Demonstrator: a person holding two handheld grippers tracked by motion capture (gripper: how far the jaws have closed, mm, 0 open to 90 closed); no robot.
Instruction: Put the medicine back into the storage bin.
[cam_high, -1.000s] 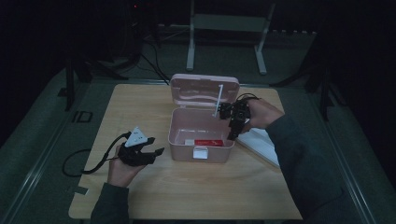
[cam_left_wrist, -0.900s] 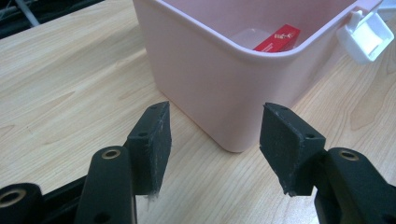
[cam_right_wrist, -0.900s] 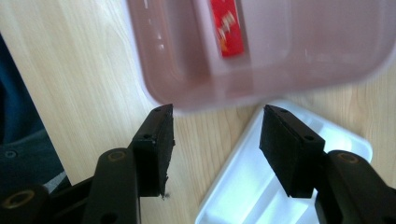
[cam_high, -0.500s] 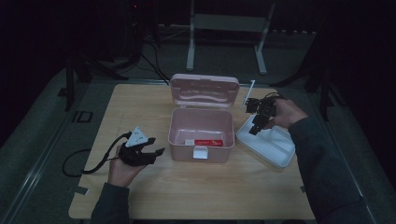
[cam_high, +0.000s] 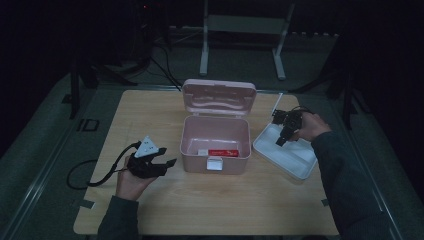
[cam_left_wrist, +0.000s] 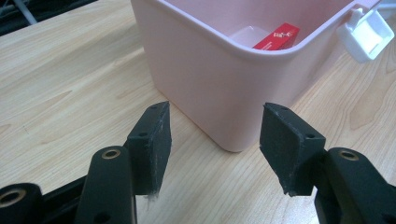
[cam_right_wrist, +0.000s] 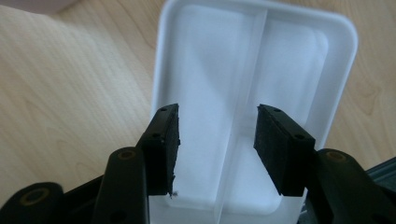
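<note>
While matte black tongs (cam_right_wrist: 215, 154) gape, seemingly empty, smooth rounded white tray (cam_right_wrist: 327, 70) lies below.

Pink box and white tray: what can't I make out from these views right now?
- Pink box floor: high view too dark; near wall hides most in left gripper view.
- Red packet print: too small.
- White tray near end: hidden behind the right gripper fingers.

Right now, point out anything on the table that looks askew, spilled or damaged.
Nothing is spilled or broken. The white divided plastic tray lies at an angle to the edge of the wooden table, beside the open pink plastic box. The right tool hovers over it, jaws apart and empty, having just narrowed.
</note>
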